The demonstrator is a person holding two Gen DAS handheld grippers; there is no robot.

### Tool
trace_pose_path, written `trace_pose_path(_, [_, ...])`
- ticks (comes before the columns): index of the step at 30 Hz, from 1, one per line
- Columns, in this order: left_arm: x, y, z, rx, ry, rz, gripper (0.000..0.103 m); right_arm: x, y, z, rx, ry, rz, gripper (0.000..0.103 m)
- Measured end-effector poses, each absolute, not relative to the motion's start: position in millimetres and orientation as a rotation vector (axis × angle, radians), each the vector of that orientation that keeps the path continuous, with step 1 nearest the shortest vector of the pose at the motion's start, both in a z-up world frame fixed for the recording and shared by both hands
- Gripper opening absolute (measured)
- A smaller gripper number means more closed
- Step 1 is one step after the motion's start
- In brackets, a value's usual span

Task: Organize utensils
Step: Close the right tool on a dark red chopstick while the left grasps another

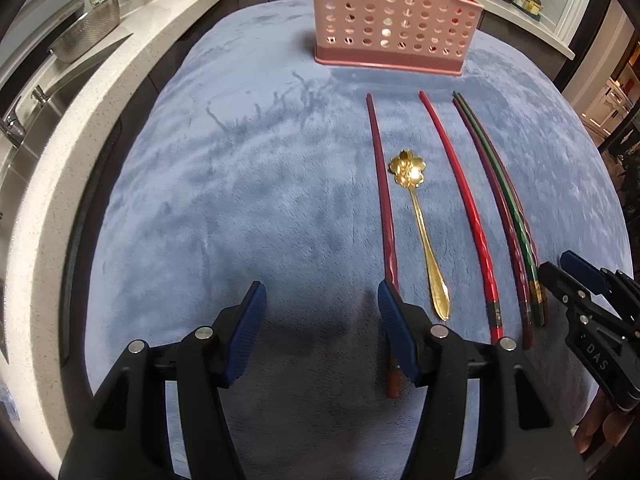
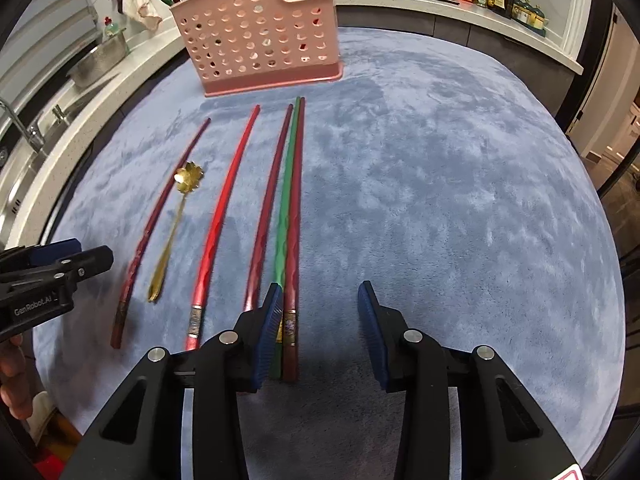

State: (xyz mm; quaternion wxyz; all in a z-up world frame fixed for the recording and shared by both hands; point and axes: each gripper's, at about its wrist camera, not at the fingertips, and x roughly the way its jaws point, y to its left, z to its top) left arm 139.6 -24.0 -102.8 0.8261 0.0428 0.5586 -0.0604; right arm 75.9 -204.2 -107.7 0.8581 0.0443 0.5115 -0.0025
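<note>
Both grippers spread wide over laid-out utensils.

The left gripper (image 1: 320, 308) and right gripper (image 2: 318, 308) hold nothing; chopsticks (image 2: 224, 216) and a gold spoon (image 1: 420, 220) lie on the blue cloth (image 1: 240, 200), pink holder (image 1: 394, 16) beyond.

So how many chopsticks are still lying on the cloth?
5. A dark red chopstick lies left of the gold spoon, a bright red chopstick right of it, then a maroon, green and dark red bunch. More stand in the pink holder.
</note>
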Motion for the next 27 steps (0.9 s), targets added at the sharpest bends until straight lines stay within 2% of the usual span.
trace_pose_path(14, [142, -26, -120, 0.077, 1.247, -0.142, 0.055, 77, -198, -113, 0.021, 1.070, -0.004, 0.034])
trace_pose_path(17, [141, -26, -120, 0.079, 1.247, -0.142, 0.055, 78, -209, -119, 0.024, 1.088, -0.037, 0.025])
trace_pose_path(27, [135, -31, -117, 0.091, 1.259, -0.161, 0.055, 72, -210, -118, 0.055, 1.091, -0.015, 0.019])
